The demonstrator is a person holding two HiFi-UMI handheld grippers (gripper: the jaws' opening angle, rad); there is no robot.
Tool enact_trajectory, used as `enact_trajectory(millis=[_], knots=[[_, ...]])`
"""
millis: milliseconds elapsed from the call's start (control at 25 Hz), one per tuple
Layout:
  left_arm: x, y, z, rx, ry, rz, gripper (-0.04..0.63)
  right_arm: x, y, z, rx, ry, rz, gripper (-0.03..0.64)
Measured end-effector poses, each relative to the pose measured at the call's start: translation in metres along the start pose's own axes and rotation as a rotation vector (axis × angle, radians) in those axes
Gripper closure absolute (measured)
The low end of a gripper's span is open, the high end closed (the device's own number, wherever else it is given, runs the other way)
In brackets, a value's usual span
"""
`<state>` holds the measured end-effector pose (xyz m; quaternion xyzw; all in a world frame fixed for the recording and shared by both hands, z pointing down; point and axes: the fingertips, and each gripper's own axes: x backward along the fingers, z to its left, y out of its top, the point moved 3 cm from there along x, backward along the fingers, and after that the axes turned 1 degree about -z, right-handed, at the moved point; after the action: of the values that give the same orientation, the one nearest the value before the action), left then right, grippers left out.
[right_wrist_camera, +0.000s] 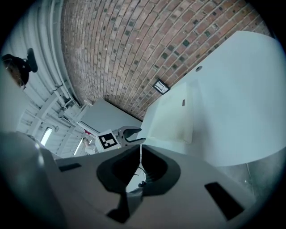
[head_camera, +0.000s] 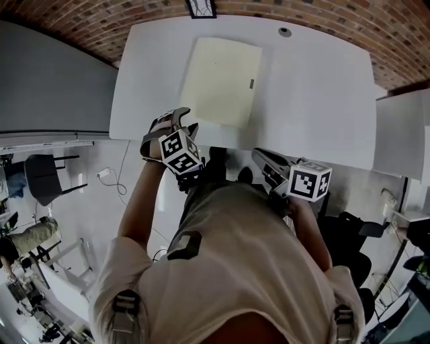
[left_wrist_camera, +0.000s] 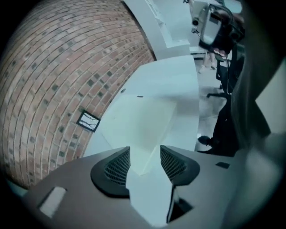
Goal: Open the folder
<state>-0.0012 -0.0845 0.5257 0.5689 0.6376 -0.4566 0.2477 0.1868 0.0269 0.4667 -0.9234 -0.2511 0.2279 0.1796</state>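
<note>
A closed pale-cream folder (head_camera: 222, 80) lies flat on the white table (head_camera: 316, 101), toward its far left. My left gripper (head_camera: 187, 123) hovers at the table's near edge, by the folder's near left corner. In the left gripper view its jaws (left_wrist_camera: 145, 154) stand open, and the folder (left_wrist_camera: 138, 125) lies ahead with its near corner showing in the gap; the pads do not press on it. My right gripper (head_camera: 259, 156) hangs off the table's near edge, right of the folder, jaws shut (right_wrist_camera: 140, 147) and empty. The right gripper view also shows the folder (right_wrist_camera: 172, 118) and the left gripper (right_wrist_camera: 127, 133).
A small framed picture (head_camera: 201, 7) hangs on the brick wall behind the table. A round cable hole (head_camera: 285, 31) sits at the table's far right. Another white table (head_camera: 403, 134) stands to the right; chairs (head_camera: 47, 175) stand on the floor at left.
</note>
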Motion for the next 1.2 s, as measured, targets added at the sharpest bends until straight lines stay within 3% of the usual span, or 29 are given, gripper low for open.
enact_trajectory(millis=[160, 600, 920, 1200], knots=[[-0.025, -0.005, -0.003, -0.141, 0.004, 0.005, 0.367, -0.021, 0.0, 0.003, 0.001, -0.021, 0.03, 0.611], [-0.059, -0.011, -0.011, -0.234, 0.022, -0.062, 0.358, -0.039, 0.002, 0.006, 0.006, -0.05, 0.034, 0.611], [-0.056, -0.003, -0.013, -0.206, -0.021, -0.107, 0.377, -0.035, 0.002, 0.002, -0.002, -0.052, 0.029, 0.611], [-0.048, 0.005, -0.011, -0.223, -0.003, -0.141, 0.42, -0.03, 0.003, -0.001, -0.014, -0.036, 0.018, 0.611]])
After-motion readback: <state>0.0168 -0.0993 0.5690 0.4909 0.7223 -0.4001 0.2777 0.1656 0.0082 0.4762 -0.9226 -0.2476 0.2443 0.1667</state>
